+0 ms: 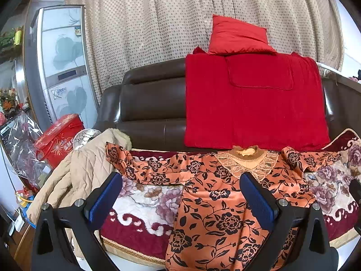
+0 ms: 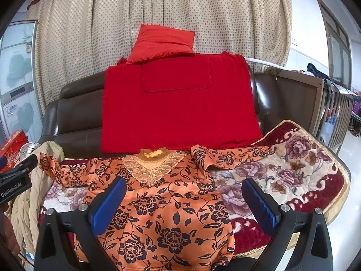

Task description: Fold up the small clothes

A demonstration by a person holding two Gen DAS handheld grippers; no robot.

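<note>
Lying flat on the floral blanket (image 2: 293,164) is the orange blouse (image 2: 171,214), black flower print, front up, lace collar (image 2: 151,166) toward the back edge of the seat, hem hanging over the front edge. Both sleeves spread out sideways: one sleeve (image 1: 140,164) runs toward the blanket's left end and its cuff touches the beige coat (image 1: 90,171); the other sleeve (image 2: 227,155) runs right w/ a fold near the shoulder, along the back edge.

Left gripper (image 1: 180,198) hovers above the blouse's left half, jaws wide apart, nothing between the blue pads (image 1: 105,201). Right gripper (image 2: 185,203) is over the blouse's middle & right side, jaws likewise spread wide, holding nothing. Can't tell if either touches the cloth.

The blanket, dark red border w/ pale rose pattern, covers the seat of a brown leather sofa (image 1: 153,103). A red throw (image 2: 178,108) hangs over the sofa back, directly behind the collar, w/ a red pillow (image 2: 162,43) on top. The beige quilted coat is heaped at the blanket's left end. Behind everything, a dotted beige curtain (image 1: 158,18). Off the left end: a red box (image 1: 58,140), clear plastic wrap (image 1: 20,142), a tall pale cabinet (image 1: 61,61). In the right wrist view a wooden railing (image 2: 334,113) stands past the sofa's right end.
</note>
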